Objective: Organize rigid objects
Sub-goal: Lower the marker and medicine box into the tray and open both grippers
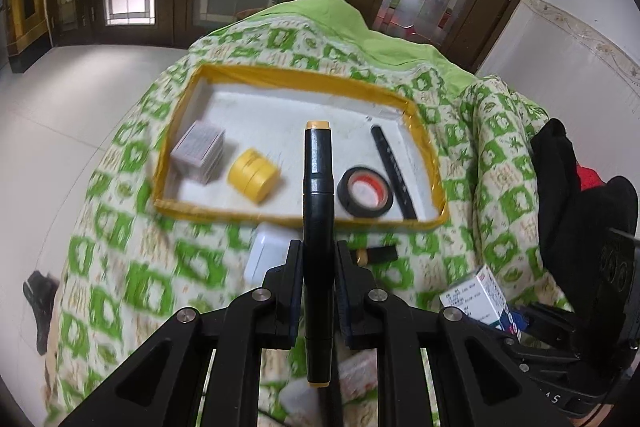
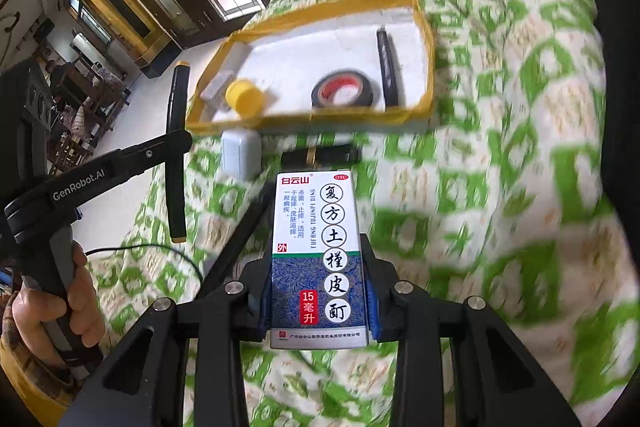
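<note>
My left gripper (image 1: 318,259) is shut on a black marker with yellow ends (image 1: 318,211), held upright above the quilt in front of the yellow-edged white tray (image 1: 304,75). My right gripper (image 2: 318,291) is shut on a white and blue medicine box (image 2: 318,259), also short of the tray (image 2: 428,39). The tray holds a small white box (image 1: 198,151), a yellow tape roll (image 1: 253,173), a black tape roll (image 1: 365,191) and a black pen (image 1: 394,173). The left gripper with the marker (image 2: 176,147) shows at the left of the right wrist view.
A white adapter (image 2: 241,153) and a short black and gold object (image 2: 320,155) lie on the green and white quilt (image 2: 500,147) just before the tray. Dark clothing (image 1: 560,187) lies at the right. White floor and wooden doors lie beyond.
</note>
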The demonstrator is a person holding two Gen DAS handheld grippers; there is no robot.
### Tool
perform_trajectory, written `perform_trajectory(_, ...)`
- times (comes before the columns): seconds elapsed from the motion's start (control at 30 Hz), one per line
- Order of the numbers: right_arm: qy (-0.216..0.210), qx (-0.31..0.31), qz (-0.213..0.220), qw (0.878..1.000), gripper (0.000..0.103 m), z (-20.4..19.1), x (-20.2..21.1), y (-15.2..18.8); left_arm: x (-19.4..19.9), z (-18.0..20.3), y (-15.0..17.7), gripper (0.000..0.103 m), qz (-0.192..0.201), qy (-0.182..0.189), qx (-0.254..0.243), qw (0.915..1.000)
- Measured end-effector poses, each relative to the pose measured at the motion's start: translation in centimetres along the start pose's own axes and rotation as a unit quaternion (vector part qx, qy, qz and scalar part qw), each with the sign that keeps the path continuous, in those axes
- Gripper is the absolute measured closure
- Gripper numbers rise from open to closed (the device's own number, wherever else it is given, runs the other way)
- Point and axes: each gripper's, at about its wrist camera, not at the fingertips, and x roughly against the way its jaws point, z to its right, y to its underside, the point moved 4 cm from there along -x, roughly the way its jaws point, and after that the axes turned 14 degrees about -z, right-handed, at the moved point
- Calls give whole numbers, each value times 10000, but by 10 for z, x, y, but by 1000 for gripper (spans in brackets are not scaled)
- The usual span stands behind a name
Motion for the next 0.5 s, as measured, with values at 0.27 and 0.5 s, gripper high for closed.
perform_trajectory(0.27, 16, -49, 337, 9994, 70, 3, 12, -63, -18, 8, -49, 89, -23, 125, 96, 9999)
perform_trajectory(0.5, 46, -165, 551, 9983, 70, 12, -1, -124, -42, 5, -88, 89, -24, 122, 231, 9997)
